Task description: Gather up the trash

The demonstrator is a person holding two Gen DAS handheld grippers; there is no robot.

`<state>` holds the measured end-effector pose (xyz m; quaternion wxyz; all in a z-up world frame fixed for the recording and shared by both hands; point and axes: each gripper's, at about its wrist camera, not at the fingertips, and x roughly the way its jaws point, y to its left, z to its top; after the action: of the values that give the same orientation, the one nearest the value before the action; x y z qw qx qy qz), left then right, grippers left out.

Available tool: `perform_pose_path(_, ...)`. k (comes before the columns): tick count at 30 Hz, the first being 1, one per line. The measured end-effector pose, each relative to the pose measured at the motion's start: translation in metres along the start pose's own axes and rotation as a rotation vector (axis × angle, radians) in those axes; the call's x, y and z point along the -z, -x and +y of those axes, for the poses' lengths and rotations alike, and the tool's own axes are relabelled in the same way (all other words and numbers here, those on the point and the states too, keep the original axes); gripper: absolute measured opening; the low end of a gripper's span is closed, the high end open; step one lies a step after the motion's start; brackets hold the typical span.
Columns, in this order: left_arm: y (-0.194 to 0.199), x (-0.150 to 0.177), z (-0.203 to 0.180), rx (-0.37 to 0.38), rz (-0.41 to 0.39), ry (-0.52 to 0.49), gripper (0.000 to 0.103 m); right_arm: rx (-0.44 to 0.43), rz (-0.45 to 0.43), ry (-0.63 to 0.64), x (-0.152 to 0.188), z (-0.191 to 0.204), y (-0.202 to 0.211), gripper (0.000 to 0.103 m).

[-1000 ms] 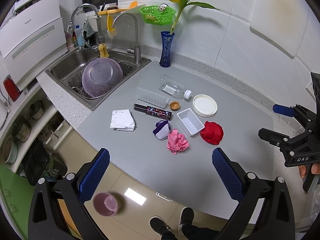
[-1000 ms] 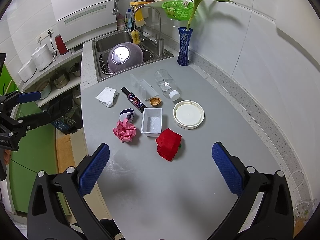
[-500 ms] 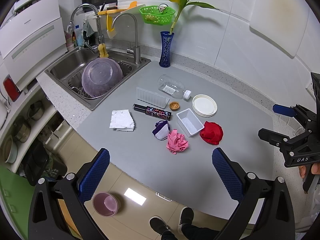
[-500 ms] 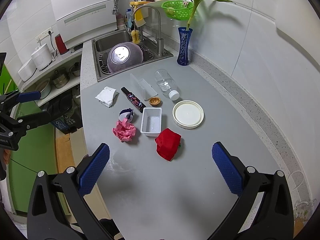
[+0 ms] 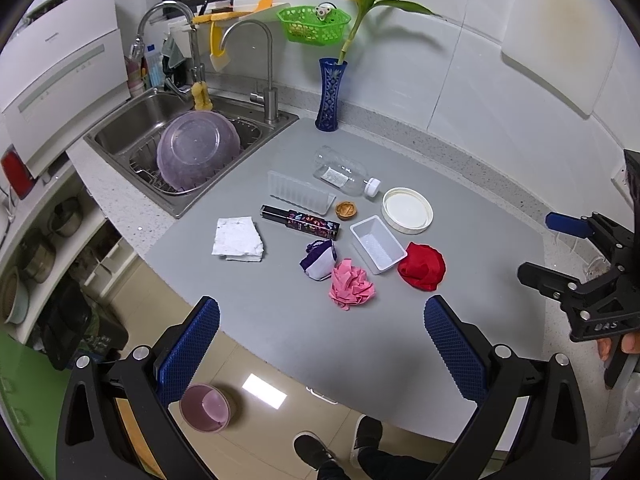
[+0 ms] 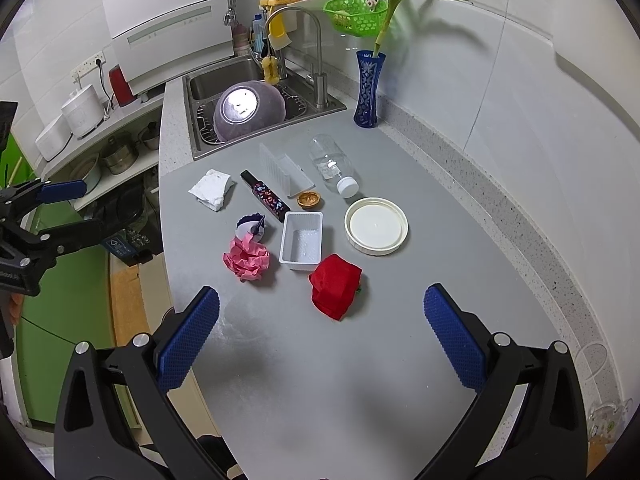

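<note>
Trash lies in a loose cluster in the middle of the grey bench [image 5: 280,332]: a crumpled pink paper [image 5: 352,283] nearest my left side, a red crumpled wad [image 6: 335,285] nearest my right, and between them a white plastic tray [image 6: 302,241]. Just beyond sit a purple-and-white wrapper [image 5: 319,260], a dark printed tube [image 5: 301,221], a white tissue [image 5: 238,238], a small brown nut shell [image 5: 345,210], a round white lid [image 6: 376,225], a ridged clear tray [image 5: 298,194] and a clear bottle [image 5: 344,176] lying on its side. Compared with a second ago almost nothing has changed: the pile sits in the same places and both views have only drifted a touch, so I judge that collecting has not started and I am lining up a first pick. My left fingers [image 5: 322,354] are spread wide and hold nothing, hanging over the near bench edge; my right fingers [image 6: 322,350] are equally wide apart and empty, above bare bench short of the red wad. Further out, a purple bowl [image 5: 198,150] sits upturned in the sink [image 5: 120,136], and a blue vase [image 6: 369,90] stands by the wall. A pink bucket [image 5: 205,408] on the floor might be the bin, but I cannot tell. What lies under the red wad is hidden, apart from a hint of green at its edge.
</note>
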<state>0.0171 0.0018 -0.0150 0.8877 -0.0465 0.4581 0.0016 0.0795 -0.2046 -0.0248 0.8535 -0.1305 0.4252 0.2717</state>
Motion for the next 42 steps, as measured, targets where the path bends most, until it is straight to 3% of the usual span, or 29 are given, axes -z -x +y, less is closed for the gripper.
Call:
perform_pose_path(14,-0.130,0.000,-0.005,0.043,0.166,0.063,0.098,0.009,0.065,-0.047,0.011,-0.016,-0.022,0.100)
perform_pose_path(21,-0.173,0.004,-0.010,0.076,0.225,0.106,0.096,0.008,0.098,-0.065,0.013,-0.029,-0.037,0.100)
perform_pose_path(22,-0.177,0.005,-0.009,0.078,0.229,0.114,0.093,0.008,0.104,-0.067,0.014,-0.030,-0.040,0.100)
perform_pose_path(24,-0.186,0.006,-0.007,0.093,0.250,0.130,0.067,0.006,0.114,-0.070,0.014,-0.032,-0.044,0.100)
perform_pose_path(25,-0.189,0.007,-0.005,0.121,0.255,0.142,0.065,0.005,0.117,-0.071,0.015,-0.033,-0.045,0.100)
perform_pose_path(27,-0.192,0.007,-0.008,0.148,0.255,0.140,0.045,0.004,0.123,-0.071,0.015,-0.035,-0.049,0.100)
perform_pose_path(30,-0.188,0.005,-0.011,0.158,0.240,0.134,0.028,-0.002,0.133,-0.074,0.013,-0.035,-0.058,0.100)
perform_pose_path(33,-0.182,0.005,-0.009,0.176,0.238,0.132,0.023,-0.011,0.139,-0.081,0.009,-0.036,-0.068,0.100)
perform_pose_path(42,-0.128,-0.003,-0.004,0.194,0.145,0.099,0.022,-0.019,0.178,-0.082,0.001,-0.031,-0.114,0.100)
